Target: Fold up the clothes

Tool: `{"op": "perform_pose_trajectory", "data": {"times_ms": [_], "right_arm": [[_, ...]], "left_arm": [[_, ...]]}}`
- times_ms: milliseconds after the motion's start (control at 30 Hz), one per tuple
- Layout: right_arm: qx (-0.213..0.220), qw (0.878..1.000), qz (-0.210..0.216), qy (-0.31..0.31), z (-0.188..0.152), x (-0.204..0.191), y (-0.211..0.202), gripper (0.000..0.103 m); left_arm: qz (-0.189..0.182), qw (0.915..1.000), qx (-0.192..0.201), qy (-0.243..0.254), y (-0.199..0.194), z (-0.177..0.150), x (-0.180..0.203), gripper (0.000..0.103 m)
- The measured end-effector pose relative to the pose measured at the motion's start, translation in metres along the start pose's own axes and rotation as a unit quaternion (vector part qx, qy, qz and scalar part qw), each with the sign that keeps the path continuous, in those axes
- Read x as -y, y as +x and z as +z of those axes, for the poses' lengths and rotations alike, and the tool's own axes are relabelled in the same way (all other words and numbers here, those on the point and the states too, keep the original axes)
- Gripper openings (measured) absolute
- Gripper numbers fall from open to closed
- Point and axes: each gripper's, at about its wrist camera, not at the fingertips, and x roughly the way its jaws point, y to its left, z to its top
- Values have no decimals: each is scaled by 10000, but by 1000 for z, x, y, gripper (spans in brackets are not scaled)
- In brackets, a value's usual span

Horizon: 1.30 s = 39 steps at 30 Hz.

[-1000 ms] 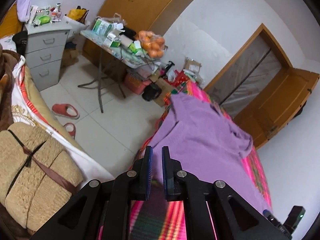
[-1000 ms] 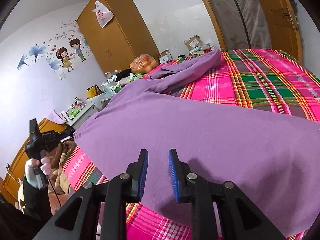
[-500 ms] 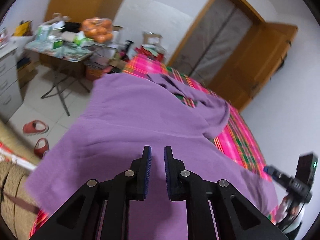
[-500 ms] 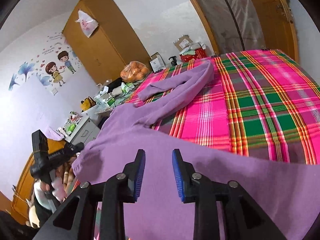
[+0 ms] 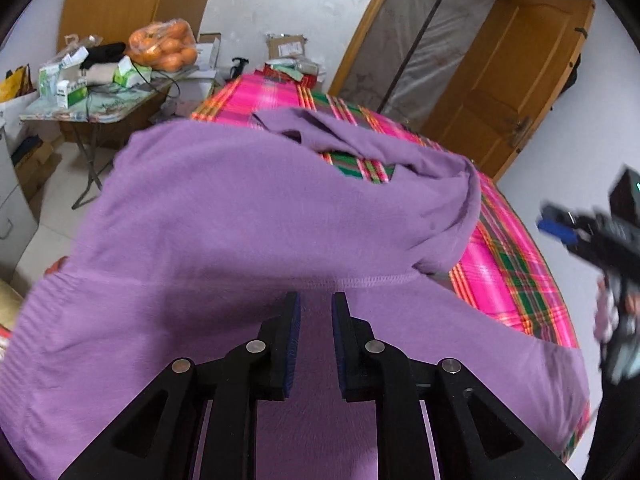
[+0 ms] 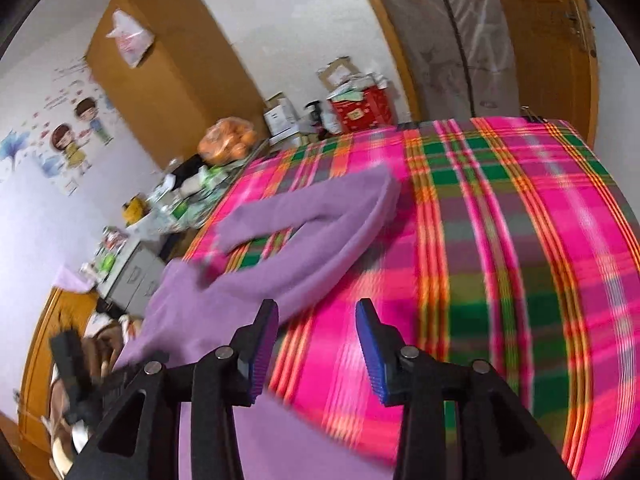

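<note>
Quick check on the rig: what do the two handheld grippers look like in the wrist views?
The left gripper and the right gripper look alike: black angular plastic frames with triangular cut-outs, round silver pivot bolts, and two flat fingers faced with ribbed blue pads. No cables or markings show. The person's sleeves are not visible.

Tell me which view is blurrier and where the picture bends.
Right wrist view: motion blur smears the plaid bedspread and purple sweater. Left wrist view: sweater mostly sharp, only the right gripper at the edge streaks. Both: fisheye curves the door frame.

bare plaid bedspread right — cluttered table left
</note>
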Motion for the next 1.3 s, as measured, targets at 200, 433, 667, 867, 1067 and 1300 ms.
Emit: {"op": "perform_pose_trajectory", "data": {"times_ms": [200,433,667,867,1067,1300], "right_arm": [[-101,9985,-275,455,50,36,64,41],[-349,9961,-718,372,73,47,121,4],[48,10000,-32,-10,57,9,76,4],[-227,9897,534,-1307,-4,-69,25,4],[-1162,9764,326,-1793,-47,-78,36,7],[-340,9741,93,-2233,-14,-108,17,32]], "left_arm": [[-251,9997,-45,-28,8,-3,-2,16],[-478,9987,-51,-185,7,-3,-7,16],[-520,9984,-55,-199,7,-3,-8,16],[-538,9983,-46,-229,8,-2,-9,16],[-572,9980,-38,-273,7,-3,-12,16],[-608,9977,-59,-303,7,-2,-17,16]]}}
